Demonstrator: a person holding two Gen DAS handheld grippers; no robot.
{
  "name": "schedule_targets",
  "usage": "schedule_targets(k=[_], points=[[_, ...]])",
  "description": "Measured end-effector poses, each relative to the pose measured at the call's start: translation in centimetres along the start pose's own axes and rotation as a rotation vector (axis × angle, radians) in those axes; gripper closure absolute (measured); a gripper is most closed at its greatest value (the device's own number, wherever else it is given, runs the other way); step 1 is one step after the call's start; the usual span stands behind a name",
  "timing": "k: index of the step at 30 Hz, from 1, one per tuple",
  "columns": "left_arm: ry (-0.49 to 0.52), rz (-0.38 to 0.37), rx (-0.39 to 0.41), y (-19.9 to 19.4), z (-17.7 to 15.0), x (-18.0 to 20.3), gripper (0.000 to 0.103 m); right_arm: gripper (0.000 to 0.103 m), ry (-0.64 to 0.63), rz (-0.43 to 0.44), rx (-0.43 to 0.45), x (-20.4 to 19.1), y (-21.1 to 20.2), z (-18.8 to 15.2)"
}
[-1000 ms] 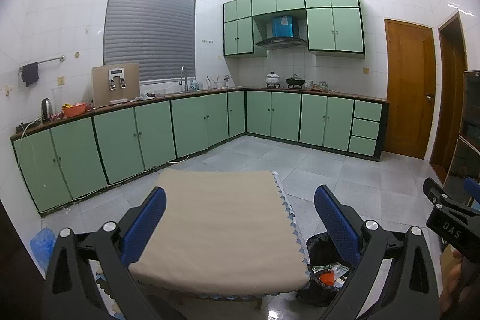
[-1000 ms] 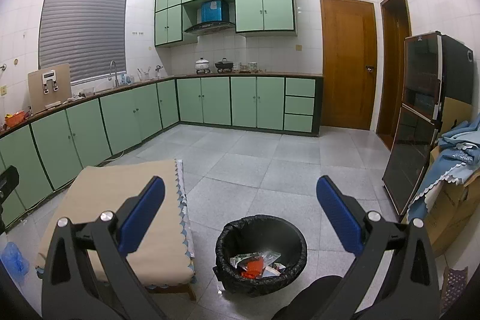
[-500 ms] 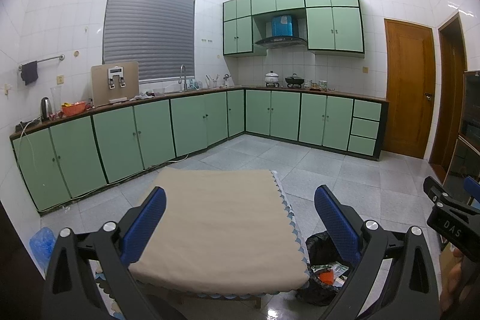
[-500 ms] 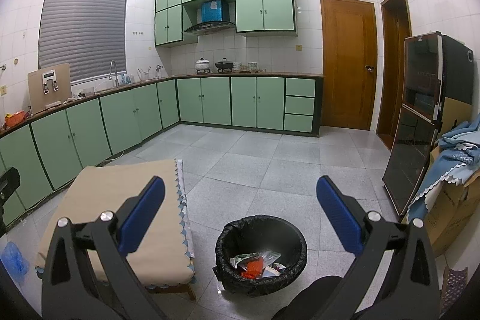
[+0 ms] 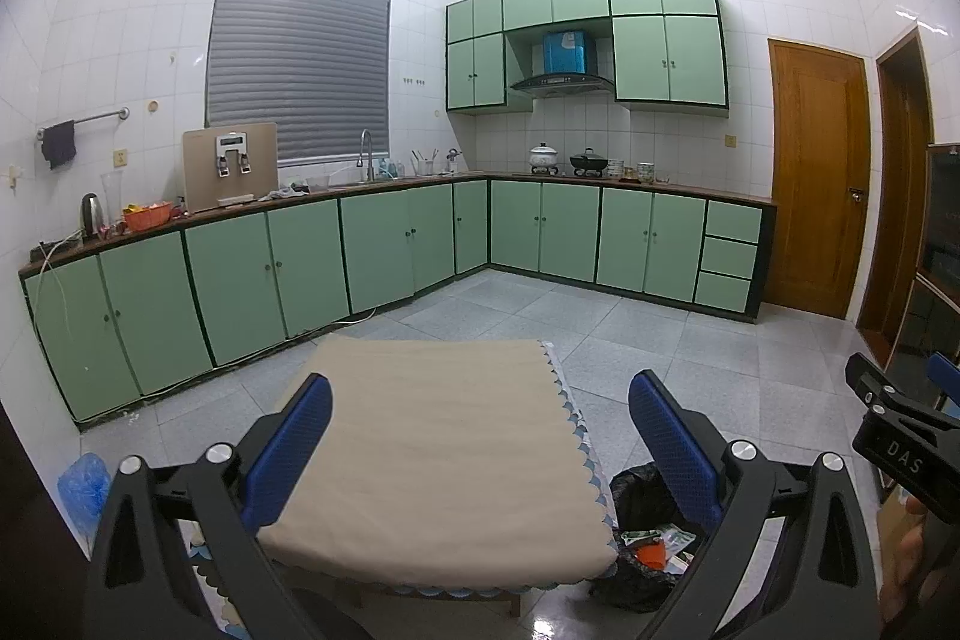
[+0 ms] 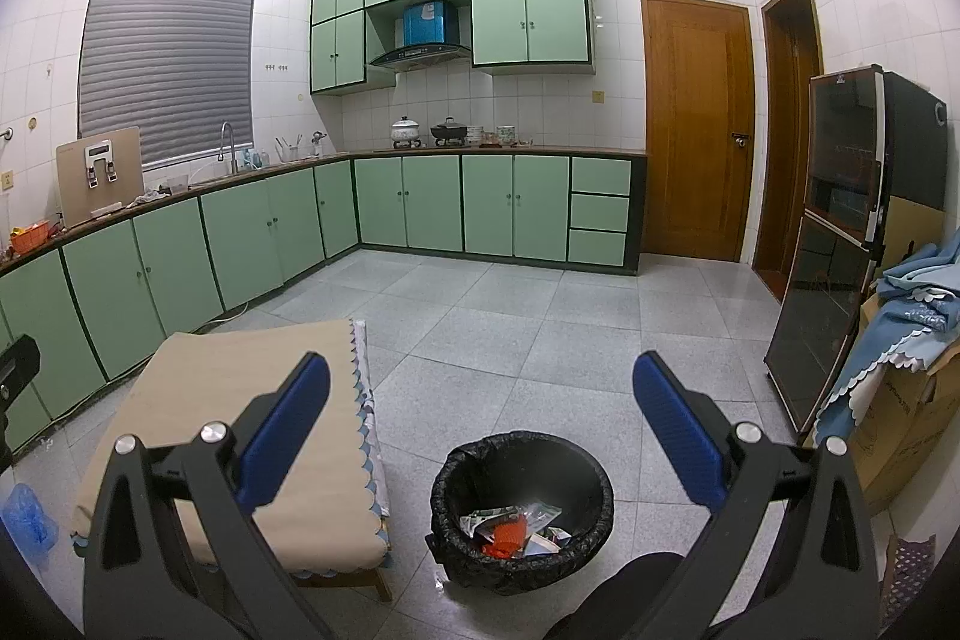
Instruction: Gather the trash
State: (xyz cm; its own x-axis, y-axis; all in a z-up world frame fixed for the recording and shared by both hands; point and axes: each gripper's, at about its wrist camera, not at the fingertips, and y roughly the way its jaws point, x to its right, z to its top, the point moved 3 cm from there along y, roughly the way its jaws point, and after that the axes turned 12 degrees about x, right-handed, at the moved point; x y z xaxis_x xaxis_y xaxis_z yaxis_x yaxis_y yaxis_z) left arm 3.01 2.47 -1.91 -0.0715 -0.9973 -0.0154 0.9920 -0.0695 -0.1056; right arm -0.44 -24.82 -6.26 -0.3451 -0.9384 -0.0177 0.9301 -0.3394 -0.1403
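Floor – trash bin (image 6: pixel 522 511) below right gripper (image 6: pixel 480 400), jaws apart.

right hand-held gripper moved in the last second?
No. The right hand-held gripper frames the trash bin and the table exactly as before; its jaws are as wide open.

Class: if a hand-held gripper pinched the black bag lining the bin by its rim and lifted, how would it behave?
The black bag is crinkled, so probably thin, floppy and slippery. With few wrappers inside, it would likely be light.
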Motion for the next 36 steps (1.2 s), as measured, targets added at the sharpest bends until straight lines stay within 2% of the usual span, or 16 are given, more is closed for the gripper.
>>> schedule_targets(k=[36], points=[[0.008, -0.021, -0.009, 0.18, -0.32, 0.29, 0.006, 0.005, -0.006, 0.001, 0.008, 0.38, 0.20, 0.49]])
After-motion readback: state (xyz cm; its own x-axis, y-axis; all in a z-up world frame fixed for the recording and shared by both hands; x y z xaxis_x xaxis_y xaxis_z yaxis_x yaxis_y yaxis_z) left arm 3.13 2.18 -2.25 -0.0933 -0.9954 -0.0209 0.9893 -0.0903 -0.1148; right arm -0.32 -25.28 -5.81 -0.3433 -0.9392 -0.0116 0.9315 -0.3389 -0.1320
